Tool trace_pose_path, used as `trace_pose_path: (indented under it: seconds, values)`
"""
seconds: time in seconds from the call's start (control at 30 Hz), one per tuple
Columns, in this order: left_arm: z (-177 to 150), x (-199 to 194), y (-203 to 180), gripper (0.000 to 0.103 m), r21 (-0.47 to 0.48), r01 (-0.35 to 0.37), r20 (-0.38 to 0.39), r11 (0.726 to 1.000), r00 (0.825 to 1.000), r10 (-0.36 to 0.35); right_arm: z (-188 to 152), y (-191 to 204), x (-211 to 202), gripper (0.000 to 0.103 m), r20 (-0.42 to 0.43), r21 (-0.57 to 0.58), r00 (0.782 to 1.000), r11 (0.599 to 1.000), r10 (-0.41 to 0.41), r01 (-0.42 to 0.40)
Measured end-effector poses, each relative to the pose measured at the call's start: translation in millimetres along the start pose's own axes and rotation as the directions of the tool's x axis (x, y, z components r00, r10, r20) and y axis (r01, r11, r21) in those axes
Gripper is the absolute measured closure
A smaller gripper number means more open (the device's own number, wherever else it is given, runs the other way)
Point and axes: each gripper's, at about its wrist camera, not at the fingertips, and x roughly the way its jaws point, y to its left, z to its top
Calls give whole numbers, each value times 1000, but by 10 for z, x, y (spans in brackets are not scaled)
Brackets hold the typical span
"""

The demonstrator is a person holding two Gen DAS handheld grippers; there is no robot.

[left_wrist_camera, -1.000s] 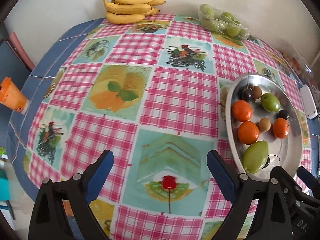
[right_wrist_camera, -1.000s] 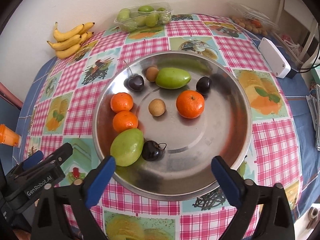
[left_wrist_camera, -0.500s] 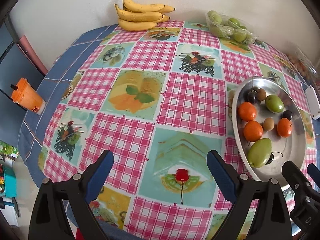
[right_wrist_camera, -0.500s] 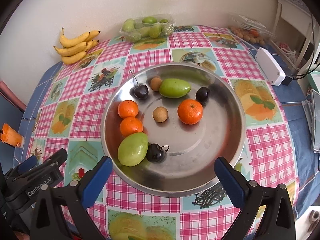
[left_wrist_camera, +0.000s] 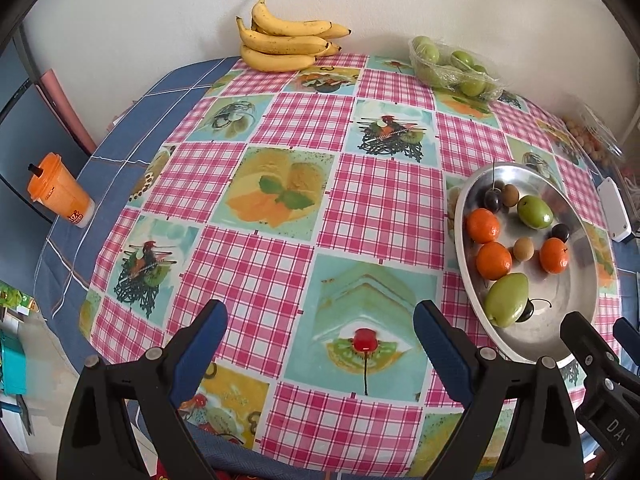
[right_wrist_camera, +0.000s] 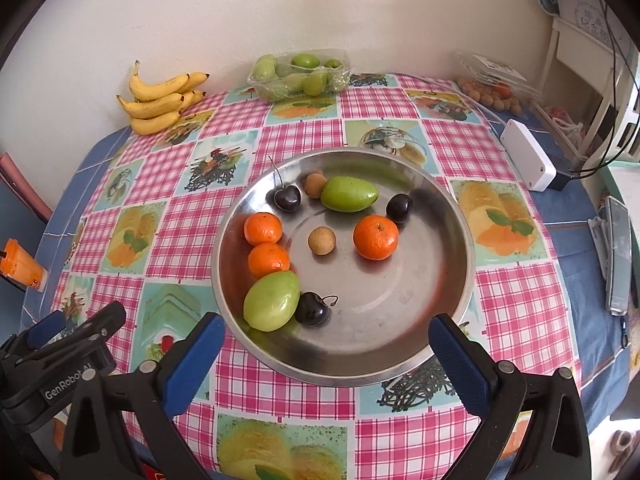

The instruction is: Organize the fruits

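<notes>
Fruit sits in the steel bowl [right_wrist_camera: 460, 248] on the checked tablecloth [left_wrist_camera: 280, 264]: tangerines [right_wrist_camera: 375, 237], green mangoes [right_wrist_camera: 272, 301], cherries [right_wrist_camera: 312, 309]. Left gripper [left_wrist_camera: 320, 322] and right gripper [right_wrist_camera: 327, 336] hover above, both spread wide and empty.

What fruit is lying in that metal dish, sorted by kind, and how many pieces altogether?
In the dish:
Oranges: 3
Green fruits: 2
Cherries: 3
Small brown fruits: 2
Total: 10
</notes>
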Motion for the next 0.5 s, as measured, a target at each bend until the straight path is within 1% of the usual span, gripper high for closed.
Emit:
trace_pose_path:
  seconds: [0.2, 0.5]
  values:
    - [-13, -17, 30, 9, -8, -3, 1, 1000, 1000, 3, 0, 5, -4, 0, 2, -2, 1000, 1000, -1, 1]
    - [-6, -10, -5, 9, 14, -5, 1, 1000, 1000, 5, 11, 12, 24, 0, 0, 2, 1000, 1000, 7, -7]
